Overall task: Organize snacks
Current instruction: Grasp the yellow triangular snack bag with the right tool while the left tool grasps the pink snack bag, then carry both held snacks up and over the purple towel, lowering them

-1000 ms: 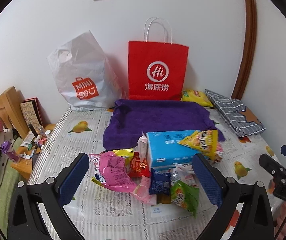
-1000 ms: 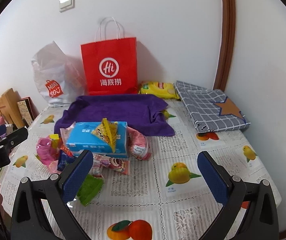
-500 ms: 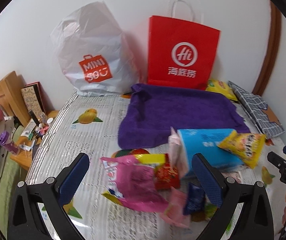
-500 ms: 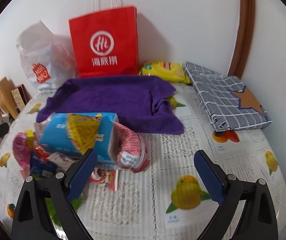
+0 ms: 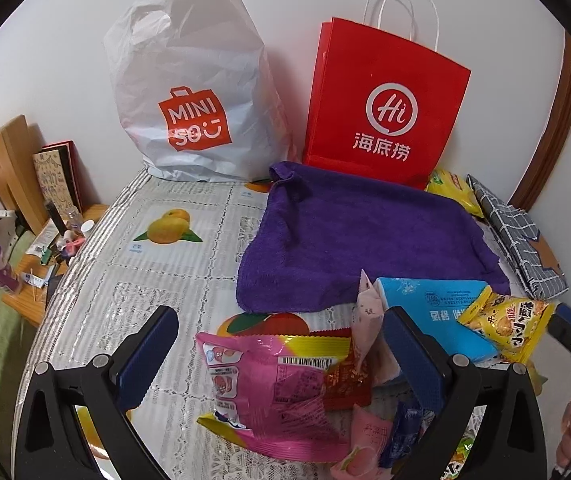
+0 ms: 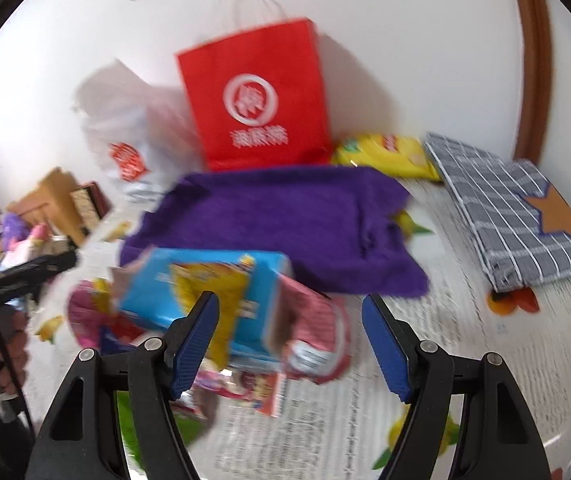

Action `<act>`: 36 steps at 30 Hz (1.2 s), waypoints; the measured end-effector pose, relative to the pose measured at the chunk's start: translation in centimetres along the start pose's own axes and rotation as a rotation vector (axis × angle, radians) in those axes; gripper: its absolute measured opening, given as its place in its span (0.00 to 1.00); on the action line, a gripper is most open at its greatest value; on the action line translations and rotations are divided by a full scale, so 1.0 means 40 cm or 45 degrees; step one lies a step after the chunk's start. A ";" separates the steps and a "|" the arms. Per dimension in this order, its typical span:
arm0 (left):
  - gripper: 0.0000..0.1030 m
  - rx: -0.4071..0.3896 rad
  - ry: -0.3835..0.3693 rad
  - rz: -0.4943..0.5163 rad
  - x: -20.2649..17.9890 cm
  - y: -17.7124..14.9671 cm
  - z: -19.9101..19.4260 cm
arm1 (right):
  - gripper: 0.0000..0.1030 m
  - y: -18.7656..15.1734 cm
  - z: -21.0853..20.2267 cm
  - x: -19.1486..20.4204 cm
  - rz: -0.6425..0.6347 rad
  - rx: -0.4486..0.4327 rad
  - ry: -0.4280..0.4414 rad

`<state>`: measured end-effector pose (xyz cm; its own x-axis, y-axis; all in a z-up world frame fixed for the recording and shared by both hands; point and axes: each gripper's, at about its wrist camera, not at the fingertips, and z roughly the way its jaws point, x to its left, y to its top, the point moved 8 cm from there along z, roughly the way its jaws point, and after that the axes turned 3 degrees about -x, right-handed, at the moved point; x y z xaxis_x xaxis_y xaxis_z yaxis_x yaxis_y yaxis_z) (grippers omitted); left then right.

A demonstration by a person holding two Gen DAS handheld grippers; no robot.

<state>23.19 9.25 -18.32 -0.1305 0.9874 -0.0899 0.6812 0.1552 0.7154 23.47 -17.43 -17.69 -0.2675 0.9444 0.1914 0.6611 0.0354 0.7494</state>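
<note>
Blue-padded left gripper (image 5: 281, 354) spread wide over pink snack bag (image 5: 269, 388), right gripper (image 6: 290, 342) closing, nothing grasped

Open tablecloth (image 5: 157, 280) at 10 o'clock of the left gripper (image 5: 281, 354), nothing on it up to the white plastic bag (image 5: 189, 92) at 11. Purple towel (image 5: 365, 236) lies flat at 12, passable above. Red paper bag (image 5: 385, 108) stands against the wall behind it, blocks the far edge. Snack pile (image 5: 277, 392) fills the space between the left gripper's wide jaws. Blue tissue pack (image 6: 213, 292) and pink packet (image 6: 313, 332) sit between the right gripper's (image 6: 289, 340) closing jaws, untouched. Bare cloth at 3 o'clock of it; grey checked bundle (image 6: 505, 216) at 2.
</note>
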 end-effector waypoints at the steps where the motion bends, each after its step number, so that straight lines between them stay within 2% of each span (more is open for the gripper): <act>1: 1.00 0.006 0.009 0.005 0.000 -0.001 0.004 | 0.72 0.006 -0.002 0.010 -0.004 -0.009 0.014; 5: 1.00 0.020 0.023 0.018 0.003 -0.004 0.013 | 0.72 0.014 0.014 0.071 -0.052 -0.009 0.102; 12: 1.00 0.050 0.074 0.012 0.039 -0.006 0.026 | 0.71 -0.010 0.122 0.122 -0.143 0.091 0.055; 13: 1.00 0.061 0.077 0.006 0.047 -0.009 0.028 | 0.64 -0.017 0.134 0.120 -0.146 0.105 0.044; 14: 1.00 0.072 0.076 -0.001 0.052 -0.014 0.031 | 0.50 -0.023 0.149 0.118 -0.145 0.123 0.037; 15: 1.00 0.085 0.072 -0.006 0.055 -0.019 0.033 | 0.46 -0.028 0.156 0.115 -0.137 0.135 0.029; 21: 1.00 0.156 0.069 0.039 0.044 -0.069 0.050 | 0.41 -0.031 0.114 0.104 -0.141 0.089 -0.008; 25: 1.00 0.216 0.026 0.025 0.028 -0.114 0.077 | 0.40 -0.058 0.071 0.073 -0.107 0.084 -0.057; 26: 0.98 0.224 0.021 0.021 0.025 -0.122 0.083 | 0.39 -0.068 0.061 0.063 -0.094 0.090 -0.067; 28: 0.89 0.244 0.013 0.014 0.021 -0.138 0.093 | 0.39 -0.093 0.038 0.043 -0.068 0.099 -0.088; 29: 0.74 0.257 0.003 0.005 0.019 -0.147 0.098 | 0.39 -0.106 0.025 0.033 -0.054 0.100 -0.097; 30: 0.66 0.270 -0.001 -0.006 0.019 -0.155 0.102 | 0.39 -0.116 0.017 0.027 -0.045 0.103 -0.100; 36: 0.63 0.229 -0.016 -0.014 0.028 -0.154 0.074 | 0.36 -0.193 -0.013 0.008 -0.021 0.135 -0.122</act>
<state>20.98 9.49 -24.89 -0.1304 0.9858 -0.1060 0.7977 0.1678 0.5792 17.93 -17.58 -23.07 -0.2144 0.9700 0.1143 0.7290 0.0810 0.6797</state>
